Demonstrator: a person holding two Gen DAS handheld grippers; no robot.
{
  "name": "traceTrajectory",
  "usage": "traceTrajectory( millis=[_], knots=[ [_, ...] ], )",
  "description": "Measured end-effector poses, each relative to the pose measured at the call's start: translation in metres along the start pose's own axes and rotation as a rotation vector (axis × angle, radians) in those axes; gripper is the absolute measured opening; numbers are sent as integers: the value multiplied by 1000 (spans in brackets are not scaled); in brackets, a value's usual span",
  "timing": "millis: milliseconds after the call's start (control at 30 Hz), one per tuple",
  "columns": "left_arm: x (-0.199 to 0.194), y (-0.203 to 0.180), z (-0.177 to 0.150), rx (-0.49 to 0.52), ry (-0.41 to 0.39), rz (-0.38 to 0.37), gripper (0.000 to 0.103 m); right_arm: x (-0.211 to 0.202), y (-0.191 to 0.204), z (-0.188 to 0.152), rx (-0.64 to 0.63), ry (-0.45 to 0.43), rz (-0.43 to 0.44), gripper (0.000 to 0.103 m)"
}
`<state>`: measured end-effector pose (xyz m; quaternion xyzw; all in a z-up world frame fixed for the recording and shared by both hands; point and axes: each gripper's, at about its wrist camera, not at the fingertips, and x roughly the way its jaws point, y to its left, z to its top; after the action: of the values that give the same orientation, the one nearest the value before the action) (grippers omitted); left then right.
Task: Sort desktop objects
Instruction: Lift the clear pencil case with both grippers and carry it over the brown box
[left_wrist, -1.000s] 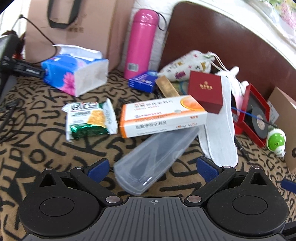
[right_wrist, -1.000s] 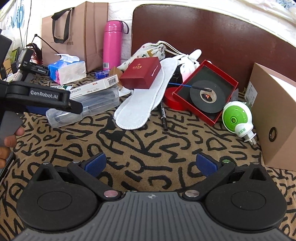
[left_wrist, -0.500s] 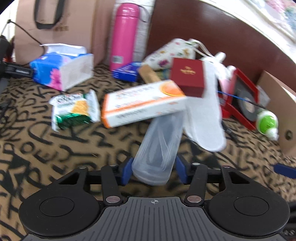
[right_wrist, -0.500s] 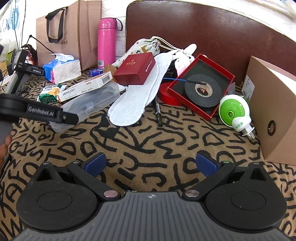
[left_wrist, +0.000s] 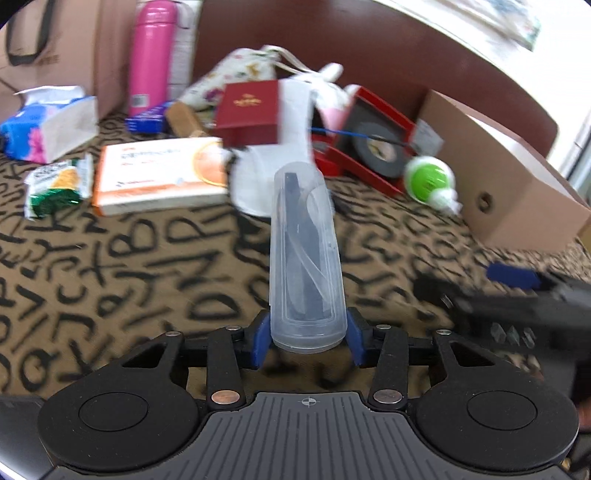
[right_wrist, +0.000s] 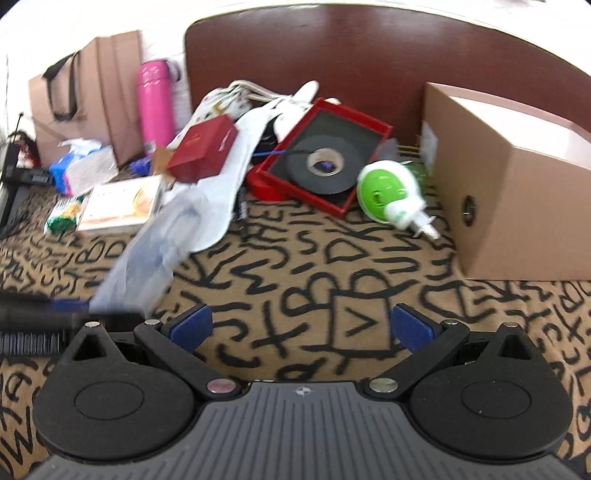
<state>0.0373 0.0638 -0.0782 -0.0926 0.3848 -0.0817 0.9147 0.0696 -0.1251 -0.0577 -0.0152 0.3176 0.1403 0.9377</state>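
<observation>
My left gripper (left_wrist: 306, 341) is shut on the near end of a clear plastic case (left_wrist: 304, 251) with dark items inside, and holds it pointing forward above the patterned cloth. The case also shows blurred in the right wrist view (right_wrist: 147, 254), at the left. My right gripper (right_wrist: 301, 326) is open and empty over the cloth. It shows blurred at the right edge of the left wrist view (left_wrist: 517, 295).
An orange-and-white medicine box (left_wrist: 159, 175), a snack packet (left_wrist: 55, 186), a tissue pack (left_wrist: 48, 123), a pink flask (left_wrist: 149, 55), a dark red box (left_wrist: 251, 110) on a white insole (right_wrist: 236, 162), a red tray with black tape (right_wrist: 321, 162), a green plug-in device (right_wrist: 388, 192) and a cardboard box (right_wrist: 517, 184) lie around.
My left gripper closed on the clear case, lifted it off the pile and swung right with it. My right gripper moved forward and stayed open.
</observation>
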Motion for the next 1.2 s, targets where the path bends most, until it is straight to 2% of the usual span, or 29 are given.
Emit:
traceTrajectory(
  millis=[67,100,167,300,433,500,667,767,833,933,967,1000,1033,1133,1200],
  knots=[
    [-3,-6,-3,5,0,-29,67,-1,-2,1,6,-9,3,103],
    [-6,-6,-4,-5,0,-43,80,-3,-3,1,7,-14,6,103],
    [-14,-3,-4,-37,-8,-67,89,-5,-3,2,7,-21,16,103],
    [-34,16,3,-101,-63,-75,92,-7,-1,5,18,-39,47,103],
    [-35,42,22,-209,-81,-56,91,-4,11,3,1,-18,107,102],
    [-32,50,31,-232,-94,-77,91,-3,22,1,-26,-9,126,101],
    [-13,46,49,-193,-47,-126,89,-3,52,-2,-80,10,217,96],
    [3,37,57,-143,2,-164,86,1,71,-3,-135,18,229,92],
    [13,31,58,-105,41,-169,81,6,78,-3,-142,31,235,83],
    [28,25,57,-77,103,-145,67,10,78,-5,-132,55,250,75],
    [31,25,55,-88,114,-156,53,10,76,-6,-130,62,253,72],
    [33,26,53,-116,116,-173,46,8,73,-7,-125,64,264,68],
    [33,25,52,-140,112,-179,46,7,71,-7,-123,70,272,60],
    [33,16,47,-150,108,-190,46,-2,63,-7,-140,76,268,58],
    [35,10,43,-142,102,-224,64,-7,56,-9,-130,84,260,56]
  ],
)
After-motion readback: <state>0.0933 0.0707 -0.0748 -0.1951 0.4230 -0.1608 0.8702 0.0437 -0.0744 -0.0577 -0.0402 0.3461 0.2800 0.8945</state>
